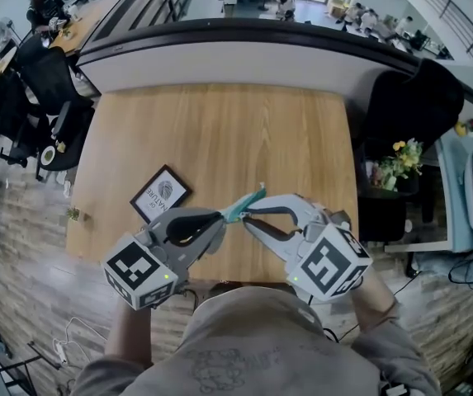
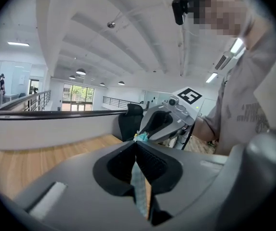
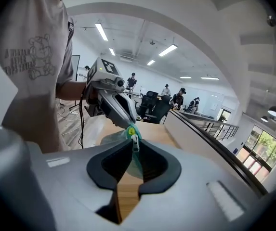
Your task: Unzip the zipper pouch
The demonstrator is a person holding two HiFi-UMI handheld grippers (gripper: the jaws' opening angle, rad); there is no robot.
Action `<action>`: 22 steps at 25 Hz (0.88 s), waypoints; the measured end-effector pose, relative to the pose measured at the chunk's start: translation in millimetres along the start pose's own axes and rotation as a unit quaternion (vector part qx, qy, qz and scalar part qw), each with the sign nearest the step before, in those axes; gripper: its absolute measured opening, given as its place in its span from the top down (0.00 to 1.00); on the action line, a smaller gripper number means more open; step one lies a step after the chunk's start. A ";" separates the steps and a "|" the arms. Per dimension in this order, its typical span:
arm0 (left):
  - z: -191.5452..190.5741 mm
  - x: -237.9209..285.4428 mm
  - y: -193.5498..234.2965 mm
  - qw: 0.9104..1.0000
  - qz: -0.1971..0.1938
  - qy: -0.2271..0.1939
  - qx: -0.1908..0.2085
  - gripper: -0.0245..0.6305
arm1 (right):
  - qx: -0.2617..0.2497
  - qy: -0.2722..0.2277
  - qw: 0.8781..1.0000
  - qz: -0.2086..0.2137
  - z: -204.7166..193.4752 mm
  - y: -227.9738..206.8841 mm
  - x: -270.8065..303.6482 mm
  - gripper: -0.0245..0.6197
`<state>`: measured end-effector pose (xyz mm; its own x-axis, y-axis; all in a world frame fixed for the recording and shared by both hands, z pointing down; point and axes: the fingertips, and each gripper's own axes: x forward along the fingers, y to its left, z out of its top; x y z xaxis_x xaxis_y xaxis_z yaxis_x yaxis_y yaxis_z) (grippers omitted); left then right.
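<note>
**A:** Item one, far left: framed card (image 1: 160, 193), flat on the wooden worktop (image 1: 219, 122). Not part of the job.

**B:** Agreed. Item two: left tongs (image 1: 222, 216). In the left gripper view we log them as brought together (image 2: 137, 146), with a strip of pale teal fabric pinched between the pads.

**A:** Item three: zipper pouch (image 1: 246, 202). It is a small teal pouch, held in the air above the worktop and strung between the two pairs of tongs. We judge it light, soft and limp. It should fold or twist rather than resist, and thin fabric may creep out of a loose pinch.

**B:** Where do we hold it, then?

**A:** We would hold it at one end of the fabric to anchor it, and at the zipper pull (image 3: 134, 141) to draw. The white tab is small and looks smooth, so it calls for a firm, square grip.

**B:** Item four: right tongs (image 1: 248, 214). The right gripper view shows them closed (image 3: 134, 146) on the pouch's top edge, with the pull right at their tips. We cannot settle whether the pads bite the tab itself or the fabric just below it.

**A:** We cannot tell how far the zipper is run. Nothing else touches either pair of tongs.
</note>
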<state>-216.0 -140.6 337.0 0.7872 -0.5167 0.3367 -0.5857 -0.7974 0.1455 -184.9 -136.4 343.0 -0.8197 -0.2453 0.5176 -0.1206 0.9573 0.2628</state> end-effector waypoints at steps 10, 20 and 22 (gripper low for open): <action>1.1 -4.0 -14.6 0.997 -0.051 -0.024 -0.043 0.95 | 0.020 0.007 1.000 0.013 -14.3 -3.1 -7.8 0.88; 10.9 -27.6 -7.2 0.996 -0.052 -0.054 -0.044 0.95 | 0.043 0.054 0.998 -0.005 -52.1 -27.0 -15.9 0.88; 12.7 -34.2 -0.7 0.996 -0.043 -0.058 -0.045 0.95 | 0.054 0.069 0.996 -0.013 -64.8 -35.1 -16.9 0.88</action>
<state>-240.0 -126.4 313.6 0.8490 -0.4848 0.2101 -0.5263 -0.8113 0.2545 -130.6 -175.8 377.8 -0.7319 -0.2826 0.6200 -0.2072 0.9592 0.1926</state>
